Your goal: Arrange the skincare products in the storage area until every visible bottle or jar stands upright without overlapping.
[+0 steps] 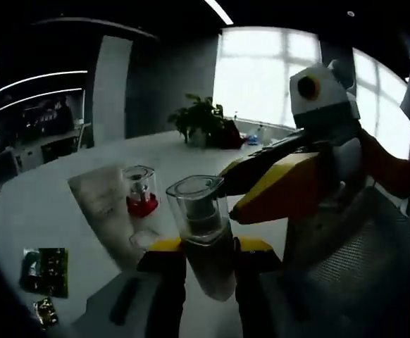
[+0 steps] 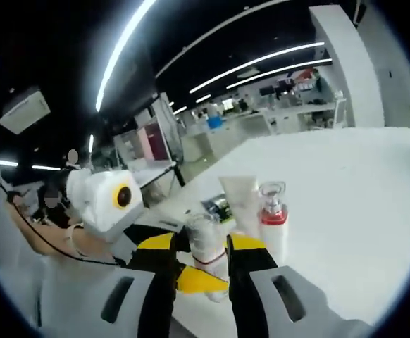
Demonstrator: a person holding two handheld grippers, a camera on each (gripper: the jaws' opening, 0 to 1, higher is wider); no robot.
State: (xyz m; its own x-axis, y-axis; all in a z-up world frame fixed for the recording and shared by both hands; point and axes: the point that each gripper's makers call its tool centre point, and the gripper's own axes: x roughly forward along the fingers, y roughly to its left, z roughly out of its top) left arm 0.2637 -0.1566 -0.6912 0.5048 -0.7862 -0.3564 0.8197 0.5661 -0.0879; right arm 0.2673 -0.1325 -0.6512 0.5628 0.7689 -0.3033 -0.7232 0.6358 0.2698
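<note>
Bottle (image 1: pixel 199 211) pinched between my left gripper (image 1: pixel 210 246); right gripper (image 2: pixel 201 264) clamps it too. I'll lower it straight, beside the red-collared bottle (image 1: pixel 141 190) at ten o'clock.

The left gripper view looks close over the table (image 1: pixel 64 204) toward bright windows (image 1: pixel 261 77). The right gripper view faces the opposite way, toward office ceiling lights (image 2: pixel 254 67). Both share the clear-capped bottle (image 1: pixel 199 211) (image 2: pixel 203 243).
</note>
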